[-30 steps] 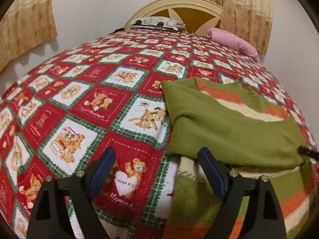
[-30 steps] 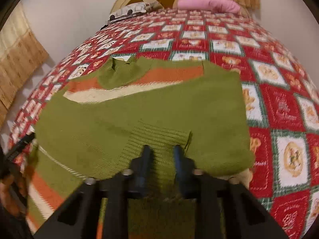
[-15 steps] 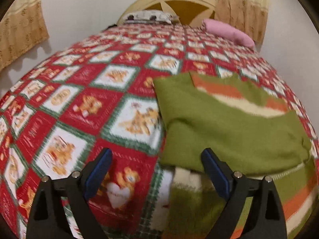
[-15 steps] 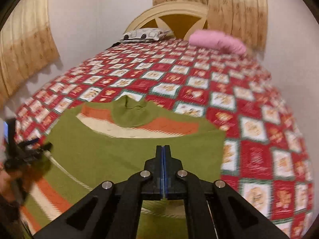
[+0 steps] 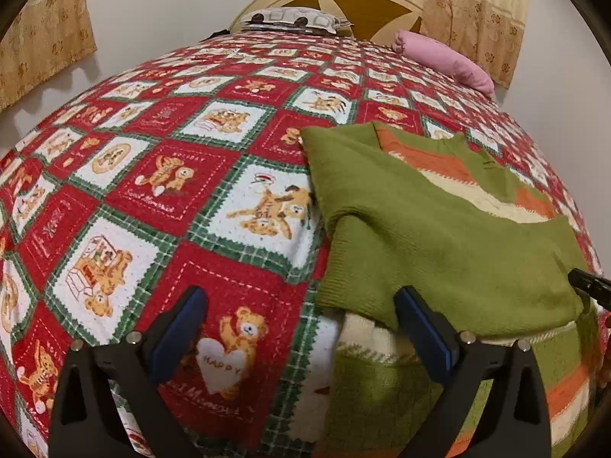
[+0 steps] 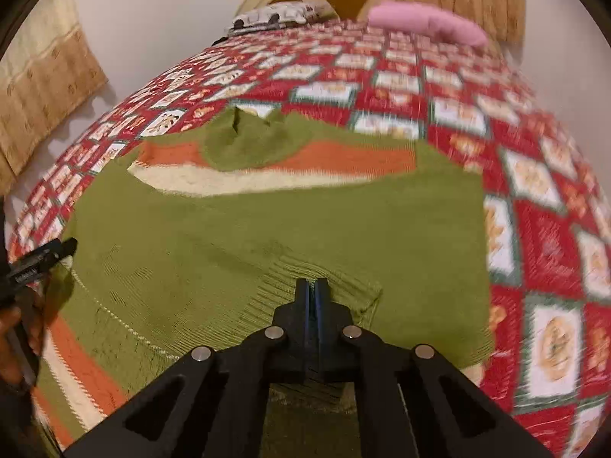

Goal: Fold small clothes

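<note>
A green knit sweater (image 5: 439,236) with orange and cream stripes lies on the bed, its sleeves folded across the body. My left gripper (image 5: 299,297) hangs over the sweater's left edge. Its jaws are opening wide, and only quilt and the sweater's edge lie below the gap. My right gripper (image 6: 313,286) is shut, its tips at the ribbed cuff (image 6: 355,286) of the folded sleeve on the sweater (image 6: 267,236). No cloth shows pinched between its pads. Each view catches the other tool at its edge: right gripper (image 5: 590,290), left gripper (image 6: 42,263).
A red patchwork quilt (image 5: 152,191) with bear pictures covers the bed. A pink pillow (image 5: 446,57) and a patterned pillow (image 5: 290,19) lie by the headboard (image 5: 343,0). Curtains hang on both sides. A hand (image 6: 11,343) holds the left tool.
My right jaws, open around the ribbed cuff a second ago, have shut; that gripper rose and came back down to the cuff. My left jaws have spread a little wider.
</note>
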Demonstrator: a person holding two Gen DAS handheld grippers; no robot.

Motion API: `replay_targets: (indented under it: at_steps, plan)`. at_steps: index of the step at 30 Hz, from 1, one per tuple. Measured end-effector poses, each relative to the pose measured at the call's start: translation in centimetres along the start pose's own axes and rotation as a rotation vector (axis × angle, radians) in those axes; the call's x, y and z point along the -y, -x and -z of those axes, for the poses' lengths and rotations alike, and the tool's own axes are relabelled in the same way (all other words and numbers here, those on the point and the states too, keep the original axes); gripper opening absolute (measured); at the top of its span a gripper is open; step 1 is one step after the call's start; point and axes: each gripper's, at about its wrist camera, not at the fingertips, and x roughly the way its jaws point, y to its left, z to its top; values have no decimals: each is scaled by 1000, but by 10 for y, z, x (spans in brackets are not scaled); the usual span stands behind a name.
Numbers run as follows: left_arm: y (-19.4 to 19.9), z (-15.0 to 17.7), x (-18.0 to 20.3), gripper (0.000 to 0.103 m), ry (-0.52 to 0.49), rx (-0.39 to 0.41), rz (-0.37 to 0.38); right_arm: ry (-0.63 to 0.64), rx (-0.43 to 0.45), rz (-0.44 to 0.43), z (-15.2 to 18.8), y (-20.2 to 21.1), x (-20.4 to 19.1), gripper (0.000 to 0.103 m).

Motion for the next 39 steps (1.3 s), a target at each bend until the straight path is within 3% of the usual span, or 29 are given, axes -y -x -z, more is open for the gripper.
replay_targets:
  at_steps: [5, 8, 11, 15, 17, 18, 20, 21, 25, 28, 30, 35, 37, 39]
  plan:
    - [2, 1, -10, 102, 54, 14, 46, 124, 102, 128, -14, 36, -12, 1]
    - [-2, 0, -3, 103, 25, -8, 31, 165, 126, 194, -21, 49, -10, 1]
    - [2, 2, 2, 103, 1, 4, 49, 179, 121, 289, -24, 49, 0, 1]
    - [4, 2, -2, 103, 14, 14, 84, 145, 27, 319, -14, 16, 26, 1]
    - [4, 2, -1, 103, 11, 10, 92, 128, -3, 281, -7, 3, 31, 2]
    - [4, 2, -1, 103, 7, 11, 89, 129, 1, 285, -4, 2, 30, 7]
    - [9, 1, 0, 103, 3, 27, 102, 102, -9, 288, -2, 1, 34, 34]
    - [12, 0, -2, 103, 5, 40, 123, 69, -4, 263, -2, 5, 39, 57]
    - [29, -4, -7, 103, 30, 112, 127, 11, 63, 240, -3, 33, 42, 59]
    - [22, -13, 2, 103, 5, 97, 107, -19, 119, 97, -4, 53, 32, 58]
    - [11, -17, 15, 103, -43, 64, 63, -6, 111, 44, -3, 53, 17, 58]
    - [-1, -25, 33, 103, -122, 57, -22, -18, 54, 9, 3, 24, 9, 58]
    - [-11, -26, 26, 103, -97, 24, -109, -29, 12, -3, 9, 6, 7, 58]
    - [-22, -24, 8, 103, -17, -38, -67, -1, -8, -43, 18, -4, -7, 58]
